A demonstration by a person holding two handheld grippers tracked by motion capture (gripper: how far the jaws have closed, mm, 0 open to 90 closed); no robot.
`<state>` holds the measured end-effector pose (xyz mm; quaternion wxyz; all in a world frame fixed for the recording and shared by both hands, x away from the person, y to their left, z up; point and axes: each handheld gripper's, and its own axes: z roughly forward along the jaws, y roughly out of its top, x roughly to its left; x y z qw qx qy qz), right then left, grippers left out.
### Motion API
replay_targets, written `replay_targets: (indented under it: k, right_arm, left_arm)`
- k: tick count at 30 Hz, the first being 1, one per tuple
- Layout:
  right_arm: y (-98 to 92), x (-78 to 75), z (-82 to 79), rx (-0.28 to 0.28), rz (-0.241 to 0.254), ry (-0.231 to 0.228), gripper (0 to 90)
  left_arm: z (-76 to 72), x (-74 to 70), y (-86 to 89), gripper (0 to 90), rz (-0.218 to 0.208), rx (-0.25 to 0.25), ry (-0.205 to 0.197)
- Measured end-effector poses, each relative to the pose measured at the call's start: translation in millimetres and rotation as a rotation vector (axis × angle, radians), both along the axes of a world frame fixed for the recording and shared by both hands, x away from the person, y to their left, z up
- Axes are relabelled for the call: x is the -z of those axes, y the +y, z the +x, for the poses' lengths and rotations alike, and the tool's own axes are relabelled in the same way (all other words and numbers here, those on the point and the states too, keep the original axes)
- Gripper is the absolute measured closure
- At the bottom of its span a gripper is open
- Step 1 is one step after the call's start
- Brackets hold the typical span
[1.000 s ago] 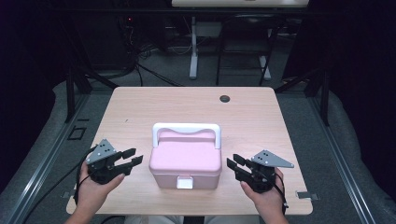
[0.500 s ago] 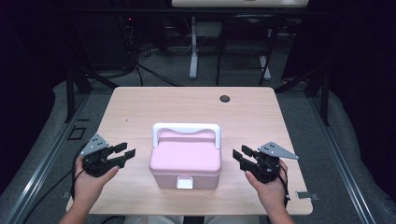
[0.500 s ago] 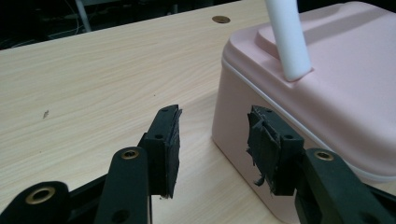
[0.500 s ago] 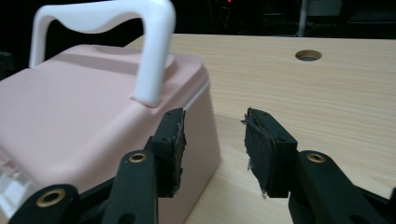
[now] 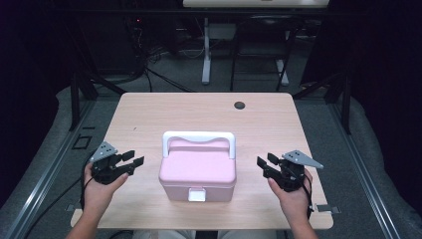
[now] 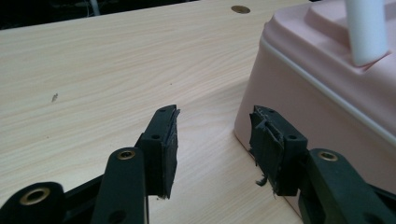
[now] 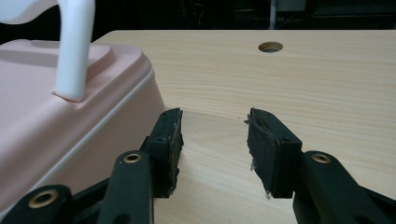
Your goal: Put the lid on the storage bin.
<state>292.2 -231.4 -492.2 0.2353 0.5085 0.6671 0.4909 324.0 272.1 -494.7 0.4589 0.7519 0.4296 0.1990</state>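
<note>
Pink plastic box [image 5: 197, 171] with a white handle [image 5: 198, 138] sits on the near half of the wooden table [image 5: 149, 114], latch toward the person. From the high view, the left gripper [image 5: 133, 162] hovers to the left of the box and the right gripper [image 5: 263, 163] to its right, both apart from it. The left gripper view alone shows one black pad [image 6: 270, 140] just beside the box's lower corner; the right gripper view shows the handle's post rising from the lid. Both sets of jaws have just been opening and stand apart with only bare wood between them. A round cable hole [image 5: 240, 105] lies beyond the box
</note>
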Motion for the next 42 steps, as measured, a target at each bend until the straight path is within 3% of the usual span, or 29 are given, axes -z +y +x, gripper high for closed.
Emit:
replay_targets:
  k: [11, 22, 32, 42]
  right_arm:
    - [-7.8, 13.1, 1.2, 0.034, -0.014, 0.011, 50.5]
    - [-0.3, 27.4, 1.3, 0.024, -0.134, 0.004, 49.6]
    - [-2.2, 36.7, 1.5, 0.036, -0.125, 0.026, 48.7]
    - [-2.3, 40.0, 2.4, 0.040, -0.111, 0.020, 47.2]
  left_arm:
    - [3.7, 20.2, 10.2, 47.3, -0.006, -0.045, 0.019]
    - [5.2, 36.1, 11.5, 46.8, -0.002, -0.062, 0.040]
    - [2.4, 43.9, 10.0, 46.8, 0.025, -0.047, 0.040]
    - [-1.9, 48.9, 7.6, 46.8, 0.032, -0.038, 0.046]
